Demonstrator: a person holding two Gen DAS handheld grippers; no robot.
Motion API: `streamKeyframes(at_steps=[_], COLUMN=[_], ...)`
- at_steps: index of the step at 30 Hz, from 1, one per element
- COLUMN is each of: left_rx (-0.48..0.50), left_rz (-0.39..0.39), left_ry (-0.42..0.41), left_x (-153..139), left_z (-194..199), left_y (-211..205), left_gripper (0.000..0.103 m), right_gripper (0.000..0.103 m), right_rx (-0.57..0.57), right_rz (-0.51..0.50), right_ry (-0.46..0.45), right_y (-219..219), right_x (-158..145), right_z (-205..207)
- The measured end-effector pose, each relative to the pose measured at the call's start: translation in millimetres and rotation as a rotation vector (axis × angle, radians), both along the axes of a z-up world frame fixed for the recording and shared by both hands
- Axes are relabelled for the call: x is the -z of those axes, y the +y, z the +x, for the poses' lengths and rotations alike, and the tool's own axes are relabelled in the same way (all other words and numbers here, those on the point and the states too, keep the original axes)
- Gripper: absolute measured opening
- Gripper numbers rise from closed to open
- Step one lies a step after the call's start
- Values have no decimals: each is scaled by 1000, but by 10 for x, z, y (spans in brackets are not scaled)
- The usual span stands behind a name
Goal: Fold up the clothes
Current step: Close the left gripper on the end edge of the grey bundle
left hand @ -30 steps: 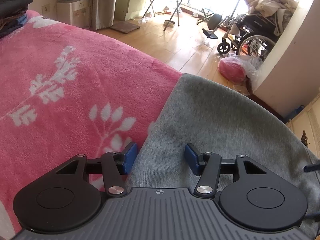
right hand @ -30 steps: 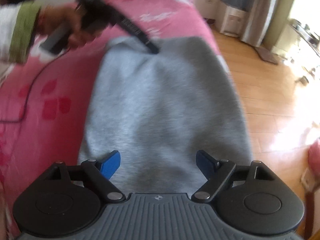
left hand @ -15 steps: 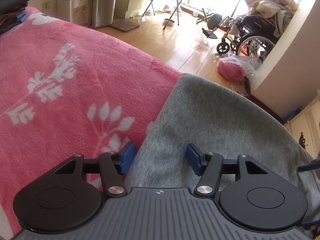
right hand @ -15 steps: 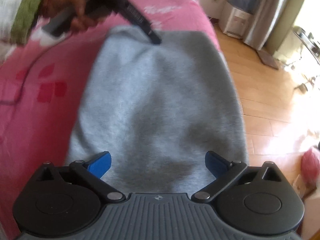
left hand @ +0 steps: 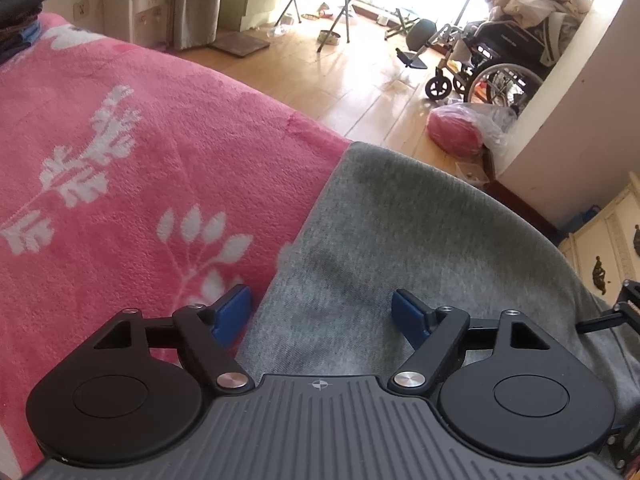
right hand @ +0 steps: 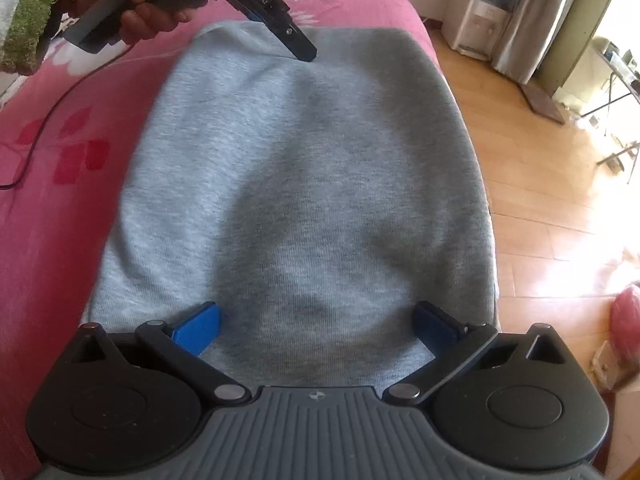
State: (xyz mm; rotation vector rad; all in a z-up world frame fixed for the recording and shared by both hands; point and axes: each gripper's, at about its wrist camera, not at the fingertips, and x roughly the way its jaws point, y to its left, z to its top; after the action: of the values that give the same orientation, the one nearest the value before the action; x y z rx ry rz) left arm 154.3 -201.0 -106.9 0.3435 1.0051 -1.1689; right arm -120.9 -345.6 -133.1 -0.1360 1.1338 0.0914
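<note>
While the left gripper point(left hand: 322, 314) opens wider, the right gripper point(right hand: 318, 326) has spread fully over the grey garment point(right hand: 296, 184).

a grey garment point(right hand: 304, 184) lies flat on a pink blanket point(right hand: 48, 216), reaching from near to far. at the near edge, the right gripper point(right hand: 316, 326) hovers with its blue pads spread wide, nothing pinched between them. at the far left, a hand point(right hand: 136, 4) in a green cuff holds the left gripper point(right hand: 306, 54), its tip at the garment's far end. wooden floor point(right hand: 540, 200) runs along the right.
</note>
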Motion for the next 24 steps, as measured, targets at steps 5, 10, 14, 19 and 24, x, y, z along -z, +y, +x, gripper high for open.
streamKeyframes(at_steps=[5, 10, 14, 19, 24], left_rx=[18, 52, 72, 105, 120], left_rz=[19, 27, 38, 94, 127], left_ry=[12, 30, 107, 179, 125], left_x=[5, -2, -29, -49, -64], left_z=[-7, 29, 164, 299, 194], left_y=[-46, -60, -40, -90, -198], left_gripper=[80, 77, 63, 44, 33], right_gripper=[103, 103, 103, 103, 103], right_rx=[-6, -10, -9, -6, -4], right_rz=[-2, 1, 1, 6, 7], right_ry=[2, 1, 2, -8, -13], right_y=[12, -5, -4, 6, 40], right_x=[2, -22, -30, -26, -27], right_z=[-10, -61, -83, -91, -108])
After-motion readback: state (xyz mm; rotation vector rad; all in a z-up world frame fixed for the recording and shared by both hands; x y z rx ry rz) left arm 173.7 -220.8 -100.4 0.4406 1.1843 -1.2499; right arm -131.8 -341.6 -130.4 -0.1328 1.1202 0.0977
